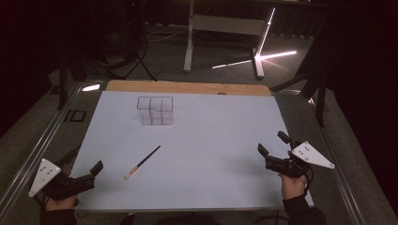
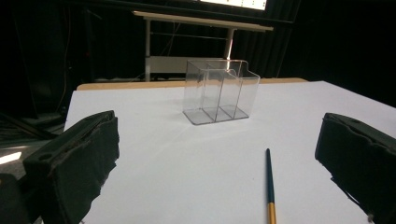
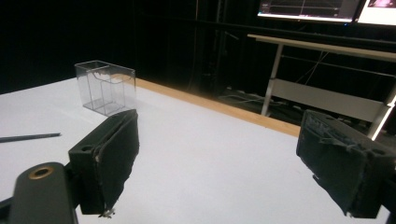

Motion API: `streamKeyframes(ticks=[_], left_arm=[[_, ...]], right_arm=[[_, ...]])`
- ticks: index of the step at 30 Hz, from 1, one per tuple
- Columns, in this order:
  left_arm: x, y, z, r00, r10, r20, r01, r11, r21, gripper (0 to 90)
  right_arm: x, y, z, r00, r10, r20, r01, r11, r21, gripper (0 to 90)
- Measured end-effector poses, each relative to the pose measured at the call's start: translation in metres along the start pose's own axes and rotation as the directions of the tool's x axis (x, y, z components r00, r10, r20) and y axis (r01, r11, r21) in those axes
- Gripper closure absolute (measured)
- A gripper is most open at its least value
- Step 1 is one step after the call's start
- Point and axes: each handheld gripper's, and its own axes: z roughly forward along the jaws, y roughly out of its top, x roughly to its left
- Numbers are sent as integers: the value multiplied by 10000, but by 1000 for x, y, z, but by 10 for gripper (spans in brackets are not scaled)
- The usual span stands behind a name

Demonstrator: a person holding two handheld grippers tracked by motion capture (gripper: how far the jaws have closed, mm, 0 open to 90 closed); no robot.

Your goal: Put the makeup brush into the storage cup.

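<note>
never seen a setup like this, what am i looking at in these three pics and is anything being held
A person sits at a table and holds a hand tool with two black jaws in each hand. The high view looks down from above: the left gripper is at the lower left, the right gripper at the lower right. The other two pictures come from small cameras riding on those tools, so the black padded blocks at their bottom edges are each tool's own jaws.

On the white sheet lie two things: a clear plastic organizer with several compartments, standing upright towards the far side, and a thin paintbrush with a dark handle lying flat nearer the left gripper.

Nothing is held. Both pairs of jaws stand open with only bare sheet between them.
</note>
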Motion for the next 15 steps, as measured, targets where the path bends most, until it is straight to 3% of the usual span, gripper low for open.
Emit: streamKeyframes(ticks=[6,15], left_arm=[[0,1,0,10000,-66,47,65,9998,166,0],[-15,27,-3,9995,-60,308,30,9954,960,0]], right_arm=[[1,0,-1,10000,-16,-8,16,10000,-35,129],[3,2,-2,10000,-16,8,16,9999,-135,128]])
